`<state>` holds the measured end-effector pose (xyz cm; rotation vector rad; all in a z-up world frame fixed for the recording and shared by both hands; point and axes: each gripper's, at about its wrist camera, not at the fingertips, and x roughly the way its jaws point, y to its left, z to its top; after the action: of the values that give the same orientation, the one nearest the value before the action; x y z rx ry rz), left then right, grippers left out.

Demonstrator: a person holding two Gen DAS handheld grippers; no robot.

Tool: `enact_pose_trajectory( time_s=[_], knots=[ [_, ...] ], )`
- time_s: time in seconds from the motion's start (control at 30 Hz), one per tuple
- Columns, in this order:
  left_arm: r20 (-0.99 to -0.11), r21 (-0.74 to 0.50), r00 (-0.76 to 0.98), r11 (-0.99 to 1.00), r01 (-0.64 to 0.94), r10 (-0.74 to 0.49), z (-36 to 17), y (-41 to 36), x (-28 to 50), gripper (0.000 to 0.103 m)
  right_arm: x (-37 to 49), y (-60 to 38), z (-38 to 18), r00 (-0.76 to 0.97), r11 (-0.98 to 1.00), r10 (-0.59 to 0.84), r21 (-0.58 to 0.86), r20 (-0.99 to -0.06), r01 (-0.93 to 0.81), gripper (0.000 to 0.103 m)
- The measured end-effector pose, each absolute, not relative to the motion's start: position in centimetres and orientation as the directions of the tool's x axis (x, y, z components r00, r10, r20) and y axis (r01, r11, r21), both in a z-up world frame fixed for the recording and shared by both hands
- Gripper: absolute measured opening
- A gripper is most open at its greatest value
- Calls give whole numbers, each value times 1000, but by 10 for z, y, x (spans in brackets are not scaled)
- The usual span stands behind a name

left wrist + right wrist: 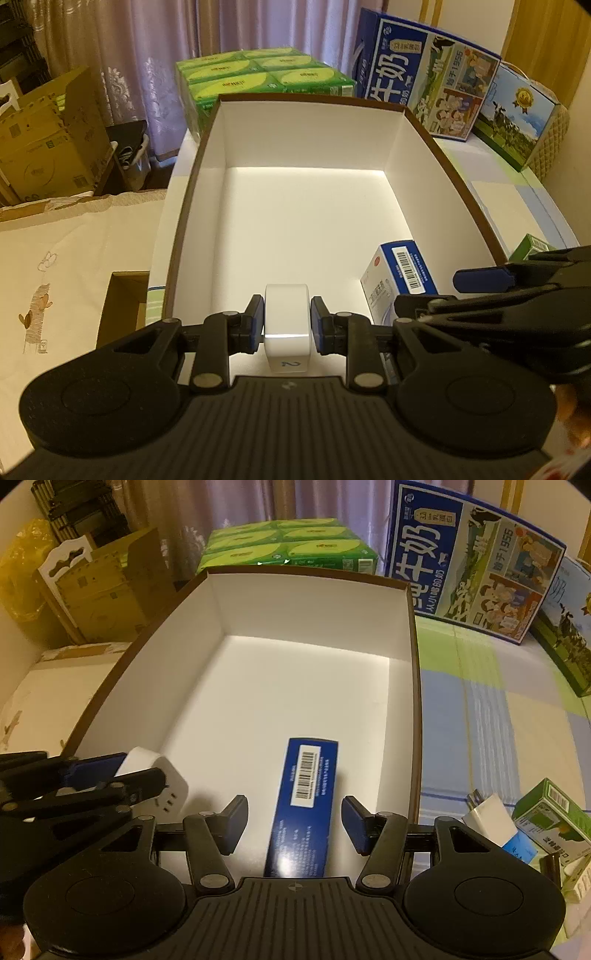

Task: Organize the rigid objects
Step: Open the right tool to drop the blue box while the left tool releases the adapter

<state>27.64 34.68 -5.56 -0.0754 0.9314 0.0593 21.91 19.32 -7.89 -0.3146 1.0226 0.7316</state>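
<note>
Left tongs (287,320) clenched on a white plug adapter (286,317), pads against its two flat sides, held low inside the open white box (306,129) near the front wall. Right tongs (293,825) released, jaws standing apart on either side of a blue carton (304,805) without pressing it. Carton lay flat on the box floor, barcode up, toward the right wall.

Adapter judged a hard plastic block: light, stiff, glossy and so likely a bit slippery. Best taken as here, across the parallel flat faces, mid-body, clear of the socket holes seen from the right wrist view. Carton judged light cardboard, stiff enough yet crushable under hard squeeze; best pinched across the narrow width near the middle.

More left outside on the striped surface (480,709), right of the box: a white charger (489,818) and a green carton (550,814), both small and probably light, suited to a grip across their flat sides.
</note>
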Motion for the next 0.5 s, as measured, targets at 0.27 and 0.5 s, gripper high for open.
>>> enact_pose_trajectory(
  time_s=[0.27, 0.5],
  knots=[
    [-803, -14, 595, 997, -76, 34, -53, 345, 281, 36, 210, 184, -70, 294, 694, 432, 105, -853, -712, 58],
    [-807, -19, 589, 996, -88, 37, -42, 346, 269, 45, 202, 170, -60, 297, 683, 455, 114, -840, -722, 65]
  ],
)
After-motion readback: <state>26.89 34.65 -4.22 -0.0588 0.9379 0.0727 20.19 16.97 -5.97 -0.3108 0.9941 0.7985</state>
